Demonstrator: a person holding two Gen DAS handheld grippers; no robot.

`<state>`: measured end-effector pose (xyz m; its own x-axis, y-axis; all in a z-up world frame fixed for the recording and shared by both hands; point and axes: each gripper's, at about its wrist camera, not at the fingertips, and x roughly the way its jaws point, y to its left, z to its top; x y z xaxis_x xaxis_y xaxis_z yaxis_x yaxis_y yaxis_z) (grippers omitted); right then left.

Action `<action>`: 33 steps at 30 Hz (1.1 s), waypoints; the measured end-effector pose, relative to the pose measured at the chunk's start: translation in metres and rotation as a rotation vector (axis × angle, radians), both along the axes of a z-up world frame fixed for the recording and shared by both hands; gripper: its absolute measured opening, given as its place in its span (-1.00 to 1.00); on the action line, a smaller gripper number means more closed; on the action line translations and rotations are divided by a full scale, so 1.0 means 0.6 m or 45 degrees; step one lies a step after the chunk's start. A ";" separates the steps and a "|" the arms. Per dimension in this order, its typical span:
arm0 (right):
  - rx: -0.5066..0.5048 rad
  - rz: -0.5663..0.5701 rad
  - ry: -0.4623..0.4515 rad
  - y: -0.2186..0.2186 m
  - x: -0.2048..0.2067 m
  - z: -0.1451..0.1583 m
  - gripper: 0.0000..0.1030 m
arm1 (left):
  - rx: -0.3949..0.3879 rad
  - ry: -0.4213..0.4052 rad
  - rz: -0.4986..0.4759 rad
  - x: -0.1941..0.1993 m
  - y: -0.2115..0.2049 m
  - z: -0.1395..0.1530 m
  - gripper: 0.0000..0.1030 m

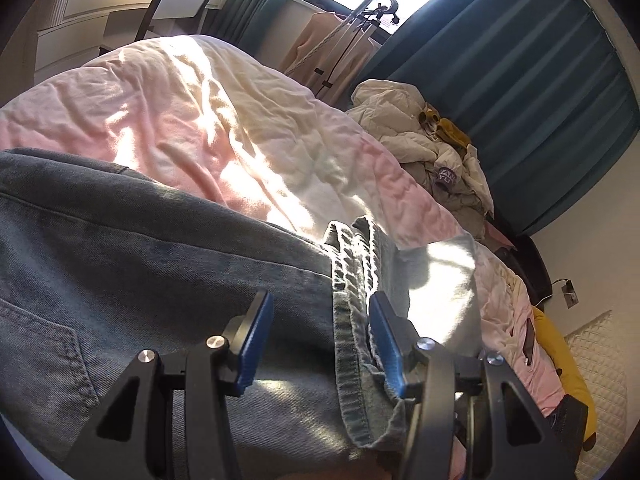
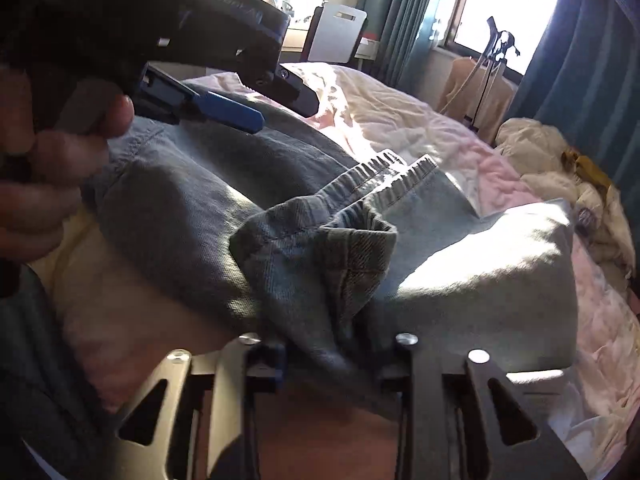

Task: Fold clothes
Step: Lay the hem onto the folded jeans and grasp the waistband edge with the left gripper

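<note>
Faded matt denim jeans (image 1: 160, 248) lie on a crumpled, soft cotton bedsheet (image 1: 180, 112).

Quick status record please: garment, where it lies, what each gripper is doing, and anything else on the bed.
garment: denim jeans, bunched, not yet folded flat
surface: bed with a pink and cream quilt
left gripper: open, fingers either side of a hem of the jeans
right gripper: jeans cloth between its fingers; grip state cannot be told
person's hand: holding the left gripper's handle
other items: heap of cream clothes at the far side of the bed
</note>
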<state>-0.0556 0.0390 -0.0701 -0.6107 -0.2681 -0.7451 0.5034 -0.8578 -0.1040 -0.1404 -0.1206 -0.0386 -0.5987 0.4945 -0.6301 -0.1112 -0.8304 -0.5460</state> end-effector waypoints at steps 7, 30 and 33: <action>-0.306 0.024 -0.145 0.056 0.037 0.060 0.11 | 0.035 0.060 -0.079 -0.002 0.026 0.015 -0.03; -0.444 0.038 -0.255 0.063 -0.005 0.026 -0.81 | 0.170 -0.049 -0.126 -0.037 0.054 -0.035 -0.03; -0.454 -0.010 -0.317 0.059 -0.021 -0.002 -0.81 | 0.097 -0.062 -0.107 -0.045 0.064 -0.044 -0.03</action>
<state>-0.0681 0.0746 -0.0711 -0.4269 -0.5318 -0.7314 0.4690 -0.8217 0.3237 -0.1676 -0.0822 -0.0653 -0.5224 0.5891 -0.6164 -0.1505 -0.7753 -0.6134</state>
